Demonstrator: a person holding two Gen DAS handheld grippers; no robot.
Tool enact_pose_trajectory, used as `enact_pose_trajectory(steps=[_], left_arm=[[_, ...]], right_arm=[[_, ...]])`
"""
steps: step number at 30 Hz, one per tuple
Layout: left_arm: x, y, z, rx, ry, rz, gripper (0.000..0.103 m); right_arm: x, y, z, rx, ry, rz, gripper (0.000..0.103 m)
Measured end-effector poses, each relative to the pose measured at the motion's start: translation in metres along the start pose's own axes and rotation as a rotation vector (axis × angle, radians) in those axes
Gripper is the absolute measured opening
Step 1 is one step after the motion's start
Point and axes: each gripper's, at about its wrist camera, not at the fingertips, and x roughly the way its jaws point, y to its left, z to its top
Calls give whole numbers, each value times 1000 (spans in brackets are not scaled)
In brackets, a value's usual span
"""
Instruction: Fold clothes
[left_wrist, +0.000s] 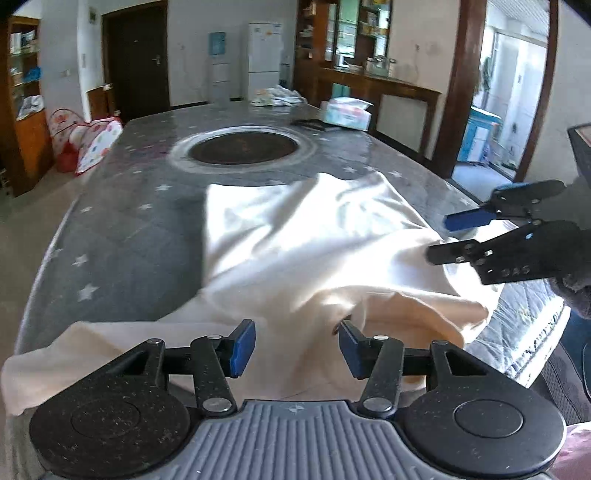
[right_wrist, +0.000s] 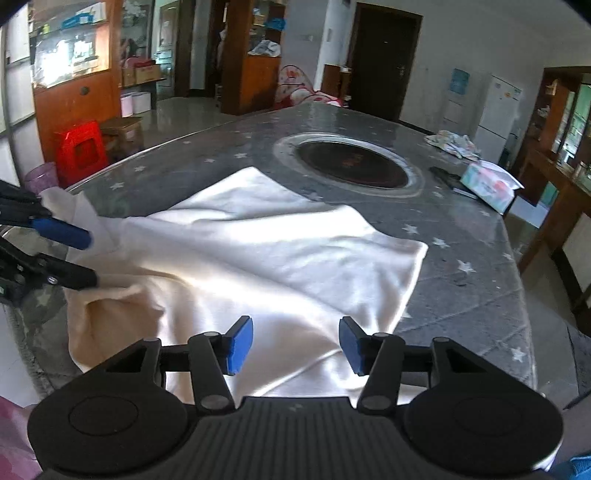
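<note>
Both tools are hovering wide open, gripping nothing: left tool (left_wrist: 296, 347) over the cloth's (left_wrist: 295, 236) near edge, right tool (right_wrist: 296, 345) nearer its side corner

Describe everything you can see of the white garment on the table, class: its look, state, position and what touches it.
The white garment is cream-white, soft-looking cloth, spread mostly flat but rumpled on the grey star-patterned table. One far corner lies flat near the round dark inset. A near edge is bunched and folded over, showing a creamier inside. The left tool and right tool both hover open above it; neither grips the cloth.
</note>
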Motion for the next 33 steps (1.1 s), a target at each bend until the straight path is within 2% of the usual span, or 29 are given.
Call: enact_pose_trajectory(steps=[10,11,12,15,17,23,28,33], left_arm=[[5,-21,-1,104,-6,-67,55],[8,-22,-2,110,5,-68,50],[11,-22,-4,115,15,-71,36],[14,-21,-8,117,38,-86,10],[9,-22,-10,130,27,-99,6],[-15,-25,-17,197,-6,-147,5],[-24,-28,-28,242,13,-183,4],[-26,-17,-22,221,13,-182,8]], right_arm=[[10,20,1,-42,11,71,53],[10,22,1,-48,13,77,53],[11,23,1,-51,13,82,53],[10,27,1,-60,13,93,54],[9,29,1,-66,10,99,54],[3,34,1,-102,8,125,55],[-2,46,-7,-175,29,186,58],[-5,67,-24,-267,70,240,58]])
